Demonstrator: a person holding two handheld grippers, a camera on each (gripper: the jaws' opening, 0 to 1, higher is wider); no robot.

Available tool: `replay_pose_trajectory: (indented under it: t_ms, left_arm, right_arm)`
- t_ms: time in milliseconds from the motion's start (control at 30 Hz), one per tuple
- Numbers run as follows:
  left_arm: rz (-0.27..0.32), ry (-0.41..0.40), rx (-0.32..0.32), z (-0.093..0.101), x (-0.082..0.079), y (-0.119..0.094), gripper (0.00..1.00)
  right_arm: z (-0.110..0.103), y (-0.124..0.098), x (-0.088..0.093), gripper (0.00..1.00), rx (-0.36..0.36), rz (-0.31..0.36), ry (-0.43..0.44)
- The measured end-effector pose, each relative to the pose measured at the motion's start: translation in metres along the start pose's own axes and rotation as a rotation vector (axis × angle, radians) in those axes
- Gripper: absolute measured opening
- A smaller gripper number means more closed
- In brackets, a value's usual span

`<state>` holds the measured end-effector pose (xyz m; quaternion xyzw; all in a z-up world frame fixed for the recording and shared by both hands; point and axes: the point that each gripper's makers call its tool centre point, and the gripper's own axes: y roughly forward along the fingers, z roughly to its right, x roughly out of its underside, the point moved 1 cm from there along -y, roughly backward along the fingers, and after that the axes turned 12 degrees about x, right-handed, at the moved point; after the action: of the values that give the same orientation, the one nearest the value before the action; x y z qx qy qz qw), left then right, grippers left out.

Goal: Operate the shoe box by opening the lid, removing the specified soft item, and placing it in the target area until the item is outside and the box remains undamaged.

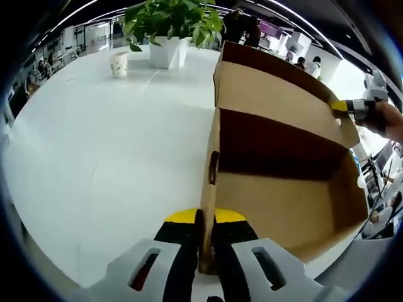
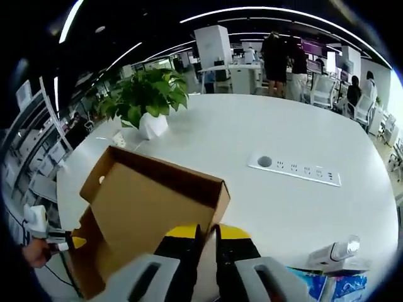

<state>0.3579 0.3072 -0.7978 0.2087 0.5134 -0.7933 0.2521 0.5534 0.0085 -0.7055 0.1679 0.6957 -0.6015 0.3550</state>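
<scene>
Cardboard, plain brown: the box (image 1: 283, 189) lies open on the white worktop (image 1: 107, 151), and the left gripper (image 1: 206, 251) is pinched tight on the near edge of its side wall. In the left gripper view the lid (image 1: 277, 94) stands raised at the far side, with the right gripper (image 1: 352, 106) at its right edge; the inside looks bare as far as it can be seen, and no soft item can be made out. Left of the box the worktop lies open up to a paper cup (image 1: 119, 63) and a potted plant (image 1: 170, 28) at the far end. In the right gripper view the right gripper (image 2: 206, 251) is clamped on the lid's rim, and open worktop runs right to a power strip (image 2: 295, 168) and a white device (image 2: 334, 251) near the edge.
</scene>
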Motion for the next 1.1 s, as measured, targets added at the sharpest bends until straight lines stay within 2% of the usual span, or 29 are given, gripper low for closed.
replay_pose_trajectory:
  t_ms: [667, 800, 1100]
  left_arm:
    - [0.010, -0.044, -0.048, 0.002, 0.000, 0.001, 0.05]
    - [-0.001, -0.043, -0.067, 0.004, 0.000, 0.002, 0.05]
    - [0.013, -0.061, -0.082, 0.005, -0.003, 0.005, 0.05]
  right_arm:
    - [-0.014, -0.043, -0.004, 0.02, -0.002, 0.079, -0.036]
    - [-0.014, -0.046, -0.007, 0.01, -0.013, 0.101, -0.056]
    - [-0.013, -0.050, -0.005, 0.00, -0.006, 0.122, -0.081]
